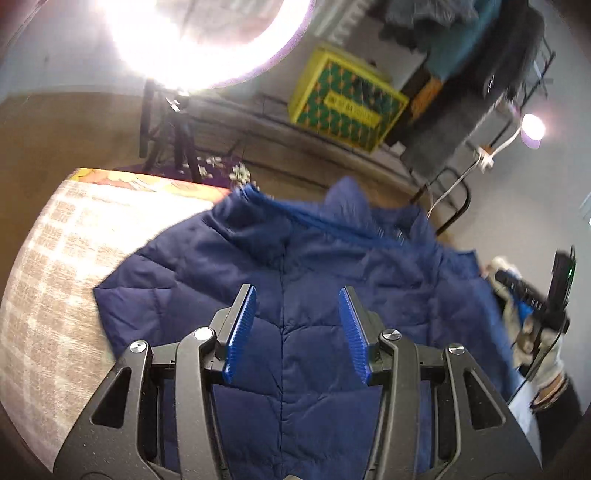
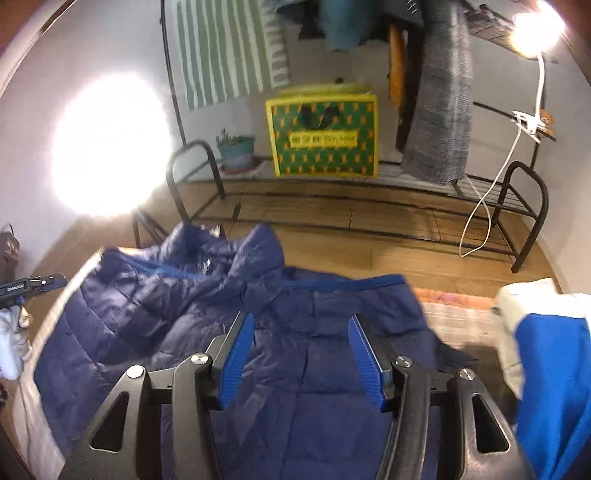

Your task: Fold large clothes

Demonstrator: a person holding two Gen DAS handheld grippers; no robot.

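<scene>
A navy quilted puffer jacket lies spread on a table with a beige checked cloth. Its collar end points away from me. My left gripper is open and empty, hovering above the jacket's middle seam. In the right wrist view the same jacket lies rumpled, its collar and a bright blue lining edge raised at the far side. My right gripper is open and empty above the jacket's near part. The right gripper also shows at the right edge of the left wrist view, the left gripper at the left edge of the right wrist view.
A blue and white garment lies on the table at the right. Beyond the table are wood floor, a black metal clothes rack with hanging clothes, a yellow-green storage bag, a potted plant, a tripod ring light and a clip lamp.
</scene>
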